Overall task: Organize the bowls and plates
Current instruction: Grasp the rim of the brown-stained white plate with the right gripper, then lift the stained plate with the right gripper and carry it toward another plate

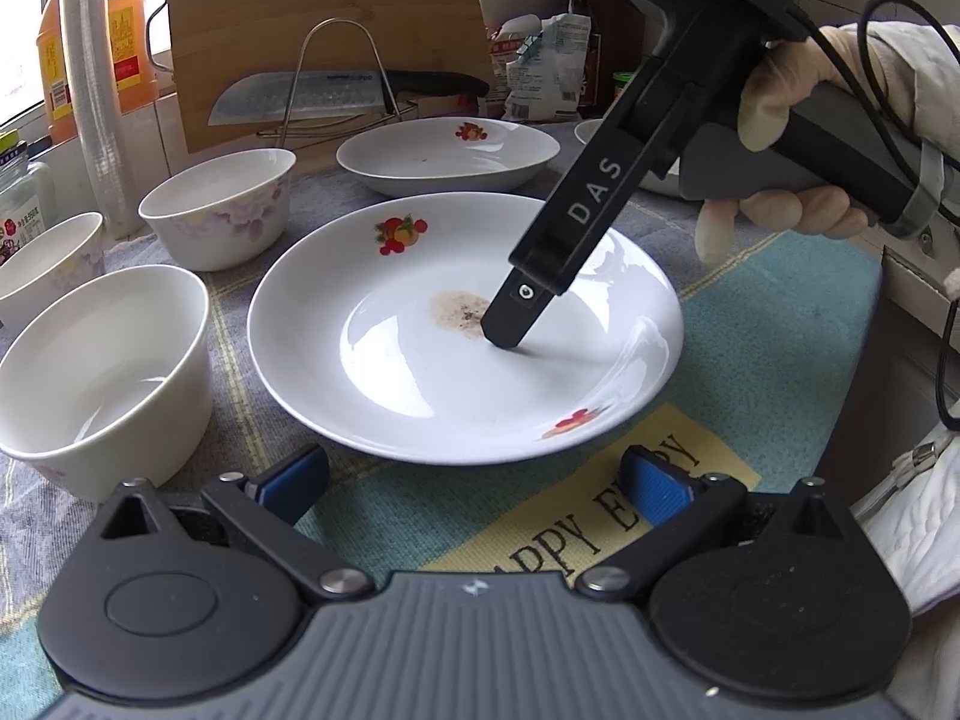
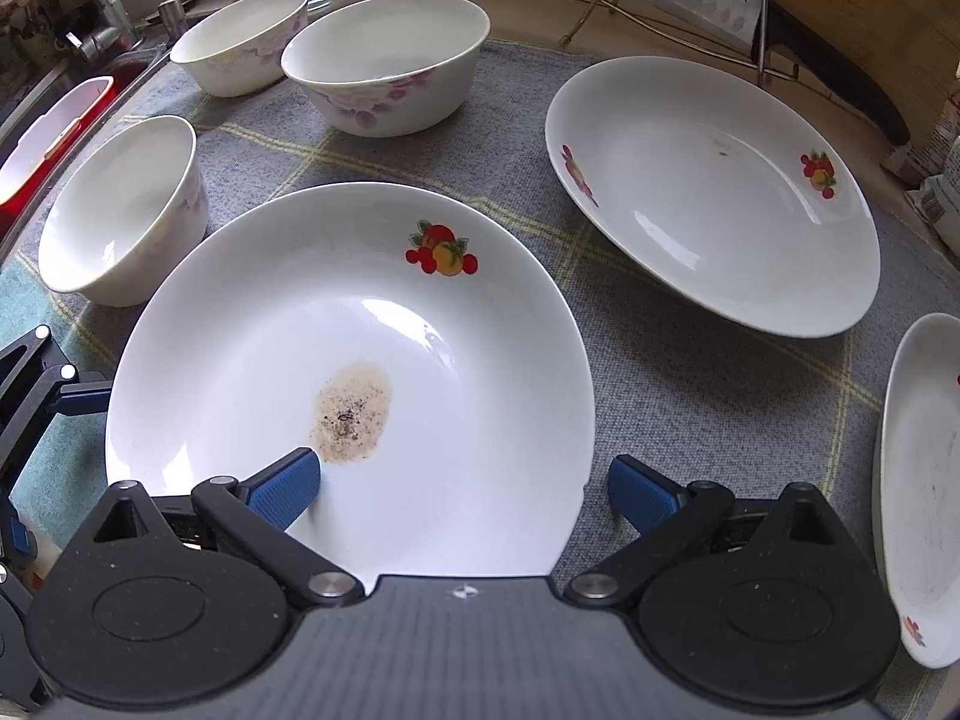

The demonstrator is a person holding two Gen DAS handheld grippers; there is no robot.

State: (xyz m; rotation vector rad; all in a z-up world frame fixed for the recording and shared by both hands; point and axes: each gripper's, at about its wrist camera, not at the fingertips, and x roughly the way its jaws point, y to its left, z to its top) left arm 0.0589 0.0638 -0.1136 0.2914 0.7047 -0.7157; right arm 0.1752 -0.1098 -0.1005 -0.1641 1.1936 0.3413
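A white plate [image 1: 420,372] with fruit prints and a brown stain [image 2: 351,414] lies on the cloth in front of both grippers. My left gripper [image 1: 474,483] is open just short of the plate's near rim, not touching it. My right gripper [image 2: 465,492] is open and straddles the plate's right rim, with one blue pad [image 2: 288,489] over the plate's inside and the other [image 2: 642,495] outside. In the left wrist view its fingertip [image 1: 510,333] rests near the stain. A second plate [image 2: 720,198] and a third plate [image 2: 918,480] lie to the right. Three bowls [image 2: 120,210] [image 2: 384,60] [image 2: 240,36] stand to the left and behind.
A cleaver [image 1: 300,99] rests on a wire rack against a bamboo board [image 1: 324,6]. A stack of plastic cups [image 1: 96,90], an oil bottle [image 1: 129,42] and jars line the back left. A sink and faucet [image 2: 96,12] sit at far left. A gloved hand [image 1: 780,210] holds the right gripper.
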